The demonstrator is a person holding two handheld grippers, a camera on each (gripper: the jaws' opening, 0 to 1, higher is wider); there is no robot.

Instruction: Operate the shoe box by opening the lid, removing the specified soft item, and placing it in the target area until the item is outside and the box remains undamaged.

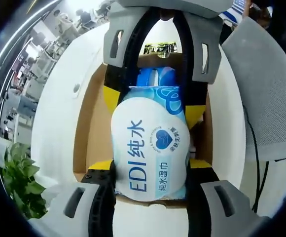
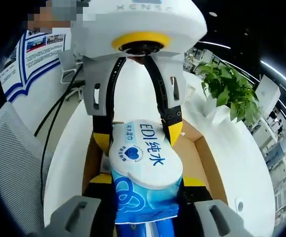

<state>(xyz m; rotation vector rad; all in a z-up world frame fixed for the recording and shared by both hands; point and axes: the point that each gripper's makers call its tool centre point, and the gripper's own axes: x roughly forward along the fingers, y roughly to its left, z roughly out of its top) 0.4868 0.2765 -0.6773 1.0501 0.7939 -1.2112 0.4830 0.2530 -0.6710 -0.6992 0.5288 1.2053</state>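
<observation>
One soft, glossy white-and-blue wet-wipe pack (image 1: pixel 150 150) (image 2: pixel 143 173) is clamped at opposite ends by left gripper (image 1: pixel 150 185) and right gripper (image 2: pixel 145 207), above one open brown cardboard shoe box (image 1: pixel 91 133) (image 2: pixel 202 153).

The wet-wipe pack (image 1: pixel 150 153) reads "EDI 纯水" in big blue letters, w/ smaller "纯水湿巾" beside it and a blue heart badge whose tiny print is too small to read. Same "EDI 纯水" shows on the pack in the right gripper view (image 2: pixel 144 157). Gripper housing (image 2: pixel 143 10) up top carries grey raised letters, approx. "XENSE", partly cut off. Wall poster (image 2: pixel 37 49) text is illegible.
</observation>
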